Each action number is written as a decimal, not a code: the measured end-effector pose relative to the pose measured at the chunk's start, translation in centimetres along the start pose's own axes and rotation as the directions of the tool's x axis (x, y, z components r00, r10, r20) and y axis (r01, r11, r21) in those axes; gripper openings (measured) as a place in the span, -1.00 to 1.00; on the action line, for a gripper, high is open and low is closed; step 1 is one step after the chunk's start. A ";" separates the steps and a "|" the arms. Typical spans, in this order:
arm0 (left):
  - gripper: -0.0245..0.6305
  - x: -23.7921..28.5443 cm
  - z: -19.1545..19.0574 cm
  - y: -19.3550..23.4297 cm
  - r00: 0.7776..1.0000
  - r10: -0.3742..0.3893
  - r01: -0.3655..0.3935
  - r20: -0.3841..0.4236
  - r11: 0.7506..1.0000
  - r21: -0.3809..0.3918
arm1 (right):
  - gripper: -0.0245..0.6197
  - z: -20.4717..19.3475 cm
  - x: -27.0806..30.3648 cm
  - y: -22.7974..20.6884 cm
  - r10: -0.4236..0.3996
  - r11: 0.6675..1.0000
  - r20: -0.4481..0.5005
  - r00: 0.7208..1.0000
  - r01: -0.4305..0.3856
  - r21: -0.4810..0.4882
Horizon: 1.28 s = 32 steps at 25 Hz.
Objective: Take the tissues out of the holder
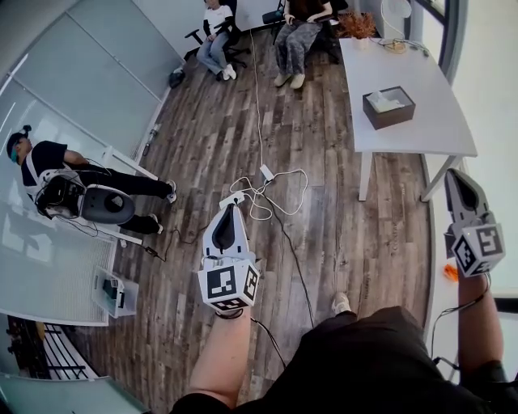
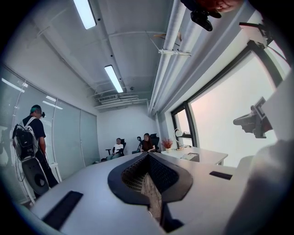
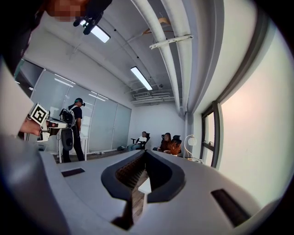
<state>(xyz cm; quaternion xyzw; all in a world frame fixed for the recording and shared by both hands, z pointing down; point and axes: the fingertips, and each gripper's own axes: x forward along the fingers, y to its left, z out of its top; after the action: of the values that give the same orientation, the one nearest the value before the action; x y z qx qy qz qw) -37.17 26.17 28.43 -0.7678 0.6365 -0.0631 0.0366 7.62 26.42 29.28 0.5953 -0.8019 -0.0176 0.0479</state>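
The tissue holder (image 1: 388, 106), a dark brown open box with white tissues showing at its top, stands on a white table (image 1: 421, 129) at the upper right of the head view. It shows small and far off in the left gripper view (image 2: 189, 156). Both grippers are well short of the table and point level toward it. My left gripper (image 1: 229, 212) hangs over the wooden floor, its tips together and nothing between them (image 2: 148, 154). My right gripper (image 1: 459, 182) is near the table's front right corner, shut and empty (image 3: 145, 152).
A power strip with white cables (image 1: 267, 190) lies on the floor between me and the table. Two people sit on chairs (image 1: 298, 32) at the far end. Another person with a backpack (image 1: 48, 174) stands by the glass wall at the left. A plant (image 1: 357, 24) is on the table's far end.
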 end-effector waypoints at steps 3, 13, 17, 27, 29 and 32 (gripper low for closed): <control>-0.91 2.7 -0.4 1.3 1.000 -0.020 0.020 0.001 1.000 0.001 | -0.91 0.2 2.0 0.6 -0.012 1.000 -0.003 1.000 0.012 -0.010; -0.91 9.8 -1.9 2.2 0.999 -0.047 0.047 0.006 0.999 -0.025 | -0.91 -0.7 8.7 -1.2 -0.041 0.999 -0.007 0.999 0.041 0.001; -0.91 12.9 -2.1 3.0 1.000 -0.030 0.030 0.006 0.999 -0.020 | -0.91 -1.0 13.0 -2.1 -0.028 1.000 0.002 1.000 0.028 0.010; -0.91 24.7 -0.8 4.5 1.000 0.009 -0.009 -0.007 1.000 -0.001 | -0.91 -1.6 26.0 -6.8 0.009 1.000 -0.010 1.000 -0.009 0.025; -0.91 27.7 0.1 4.2 1.000 0.005 -0.005 -0.001 1.000 0.008 | -0.91 -1.3 28.3 -8.5 0.004 1.000 -0.003 1.000 -0.004 0.027; -0.91 32.0 1.1 3.5 1.000 0.003 -0.003 0.007 1.000 0.016 | -0.91 -1.5 31.6 -10.8 0.001 0.999 0.003 1.000 -0.001 0.040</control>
<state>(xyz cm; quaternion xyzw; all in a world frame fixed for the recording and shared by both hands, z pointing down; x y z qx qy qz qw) -34.61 -5.91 28.48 -0.7669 0.6369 -0.0654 0.0451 9.05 -6.90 31.64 0.5956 -0.8026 -0.0021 0.0347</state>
